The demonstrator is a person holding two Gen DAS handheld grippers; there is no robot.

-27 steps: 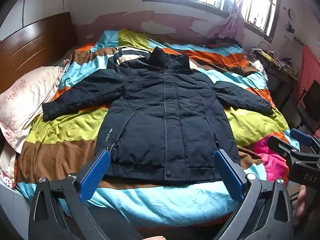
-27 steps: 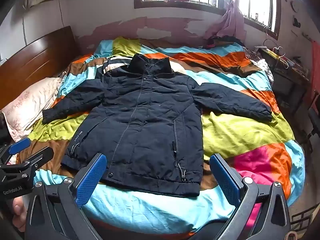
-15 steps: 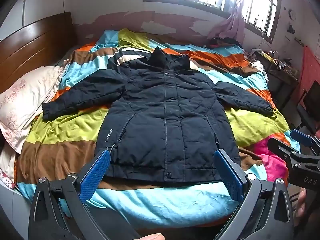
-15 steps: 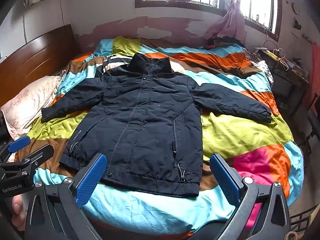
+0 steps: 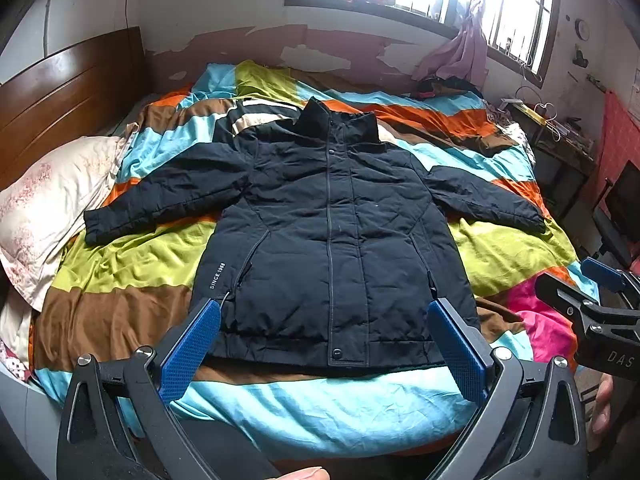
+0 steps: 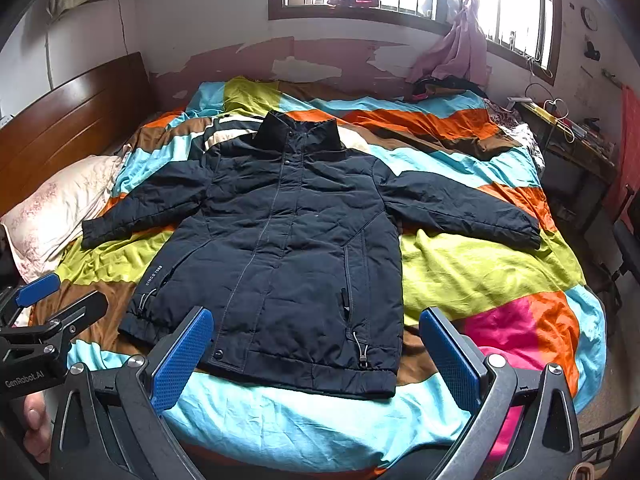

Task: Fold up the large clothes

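Jacket [image 5: 332, 232] lies flat and face up on the bed [image 5: 320, 408], zipped, collar toward the window, hem toward you, both sleeves spread out to the sides; nothing folded yet. Your left gripper [image 5: 324, 352] hangs over the hem's left corner, jaws spread wide, empty, not touching cloth. Your right gripper [image 6: 316, 356] hangs over the hem's right part, jaws likewise spread and empty. Likely step: first grab for a sleeve fold. Go left to right: take the left sleeve [image 5: 168, 200] near the cuff, where it lies close beside the pillow [image 5: 44, 208], pinch the padded cloth only, not the striped quilt under it, and lay it straight across the chest. Then the right sleeve [image 6: 464, 208], same way. It's thick and puffy, so bite deep or it'll probably slip; press air out before folding hem to collar. Keep the two grippers from crossing. Containers: none in view, no basket, box or drawer to put it in; the side shelf at far right is too small and blurred to read.
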